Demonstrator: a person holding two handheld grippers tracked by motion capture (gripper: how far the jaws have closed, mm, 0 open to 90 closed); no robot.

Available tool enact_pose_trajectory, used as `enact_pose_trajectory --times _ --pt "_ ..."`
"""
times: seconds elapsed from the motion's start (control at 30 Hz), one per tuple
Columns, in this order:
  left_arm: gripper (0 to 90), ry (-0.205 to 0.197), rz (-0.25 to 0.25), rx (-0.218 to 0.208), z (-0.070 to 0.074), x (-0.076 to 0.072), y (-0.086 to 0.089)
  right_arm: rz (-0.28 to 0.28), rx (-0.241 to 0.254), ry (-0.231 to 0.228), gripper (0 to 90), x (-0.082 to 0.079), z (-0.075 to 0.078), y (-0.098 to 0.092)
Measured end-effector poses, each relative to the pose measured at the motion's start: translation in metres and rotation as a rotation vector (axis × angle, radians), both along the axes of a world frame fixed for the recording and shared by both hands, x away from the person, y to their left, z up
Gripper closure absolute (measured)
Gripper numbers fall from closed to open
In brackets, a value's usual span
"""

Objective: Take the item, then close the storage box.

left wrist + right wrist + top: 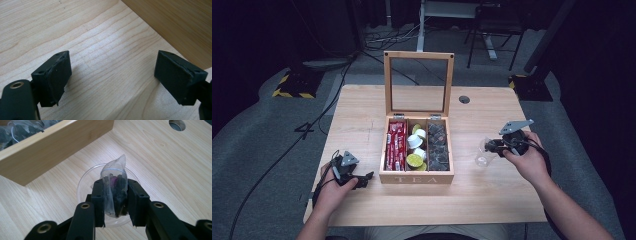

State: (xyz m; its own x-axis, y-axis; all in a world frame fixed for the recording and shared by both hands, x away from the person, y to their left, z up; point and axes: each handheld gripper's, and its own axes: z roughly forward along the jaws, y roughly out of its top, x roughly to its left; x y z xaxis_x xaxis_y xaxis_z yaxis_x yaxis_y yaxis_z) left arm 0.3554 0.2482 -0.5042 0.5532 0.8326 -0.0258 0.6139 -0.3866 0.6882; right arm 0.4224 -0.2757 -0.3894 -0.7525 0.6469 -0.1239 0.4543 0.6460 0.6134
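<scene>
My right gripper clamps a small clear bag of dark tea, pinched between both pads, directly over a clear plastic cup that stands on the table to the right of the tea box. In the right gripper view the bag's knotted top pokes up past the jaws and its lower end hangs inside the cup's rim; I cannot tell whether it touches the cup's floor. From above, the cup sits well apart from the box's right wall, with bare wood between them and more bare wood running out to the table's right edge.

My left gripper rests low on the table just left of the box's front corner, its jaws spread wide with nothing between them; the left gripper view shows only wood grain in the gap and the box's side panel beyond.

The box's glass lid stands upright at the back. Inside, red packets fill the left compartment, round pods the middle, and dark bagged tea the right. A round cable hole lies behind the box to the right.
</scene>
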Motion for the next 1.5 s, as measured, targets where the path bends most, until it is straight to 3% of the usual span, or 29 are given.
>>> enact_pose_trajectory --times 0.23,0.43,0.73,0.77,0.8,1.07,1.5 --pt "14.7 0.002 -0.001 0.001 0.000 0.000 0.000 -0.006 0.021 -0.006 51.5 0.001 -0.001 0.000" --pt "14.6 0.000 -0.007 0.000 0.000 0.001 0.000 -0.020 0.061 -0.019 46.6 0.002 0.005 -0.004" --pt "14.7 0.000 -0.023 -0.002 0.000 0.002 0.003 -0.028 0.211 -0.039 38.3 0.004 0.016 -0.006" --pt "14.7 0.000 -0.023 -0.004 0.000 0.003 0.003 -0.024 0.252 -0.051 36.7 0.004 0.020 -0.007" --pt "14.7 -0.001 -0.020 -0.004 0.000 0.004 0.003 -0.024 0.252 -0.051 36.7 0.004 0.020 -0.007" --pt "14.6 -0.001 -0.013 -0.005 0.000 0.009 0.002 -0.028 0.415 -0.110 31.3 0.007 0.035 -0.004" --pt "14.8 0.000 -0.005 -0.002 0.000 0.008 0.002 0.018 0.411 -0.177 30.7 0.038 0.069 0.025"
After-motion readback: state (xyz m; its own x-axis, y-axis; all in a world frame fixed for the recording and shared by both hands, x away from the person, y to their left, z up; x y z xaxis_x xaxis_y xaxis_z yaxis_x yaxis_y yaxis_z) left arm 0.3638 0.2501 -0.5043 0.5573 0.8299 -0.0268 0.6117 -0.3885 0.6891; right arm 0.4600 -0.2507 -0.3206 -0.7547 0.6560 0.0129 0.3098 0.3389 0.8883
